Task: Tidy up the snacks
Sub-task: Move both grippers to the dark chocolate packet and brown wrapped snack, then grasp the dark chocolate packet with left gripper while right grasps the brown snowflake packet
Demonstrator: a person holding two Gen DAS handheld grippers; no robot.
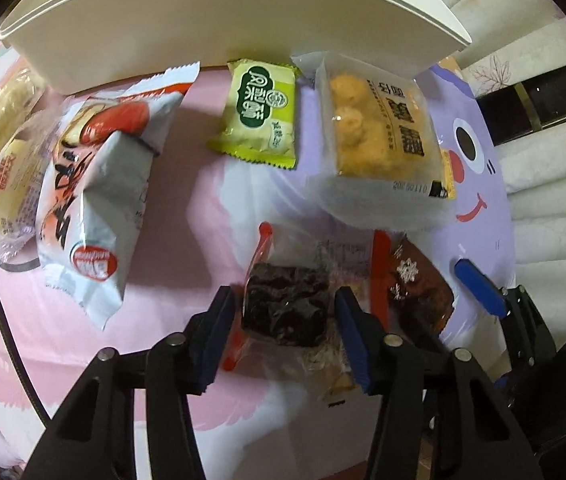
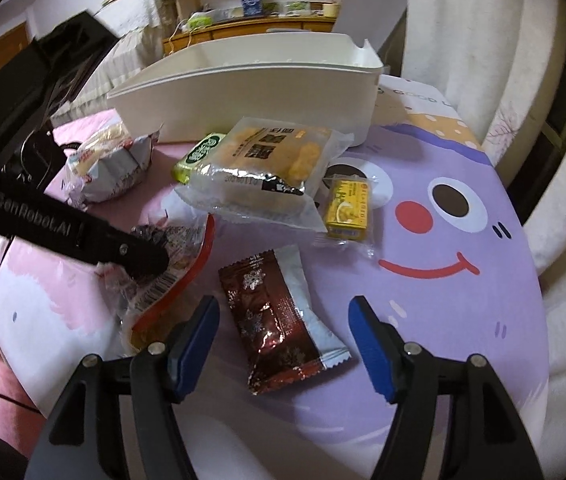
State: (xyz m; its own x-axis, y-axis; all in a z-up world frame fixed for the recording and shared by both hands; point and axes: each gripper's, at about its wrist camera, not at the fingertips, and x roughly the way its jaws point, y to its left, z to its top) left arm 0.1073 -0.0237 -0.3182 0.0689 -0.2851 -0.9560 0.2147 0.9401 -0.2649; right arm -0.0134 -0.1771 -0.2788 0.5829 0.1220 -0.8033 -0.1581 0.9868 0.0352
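Cartoon cloth (image 2: 463,240); left tongs (image 2: 151,260) hide dark snack (image 1: 285,308).

Black claws with blue pads

The left claw (image 1: 283,312) and right claw (image 2: 283,340) have black arms, silver screws and blue fingertips (image 2: 371,344); white "GenRobot.AI" lettering marks one black arm.

Surface: cartoon-print cloth (image 2: 463,312), pink and purple. Lying directly on it: white bin (image 2: 243,96) at the far edge; green packet (image 1: 259,116); yellow-cake pack (image 1: 383,128); red-and-white bag (image 1: 95,200); dark cake pack (image 1: 287,304); brown sachet (image 2: 275,320); small yellow packet (image 2: 349,212).
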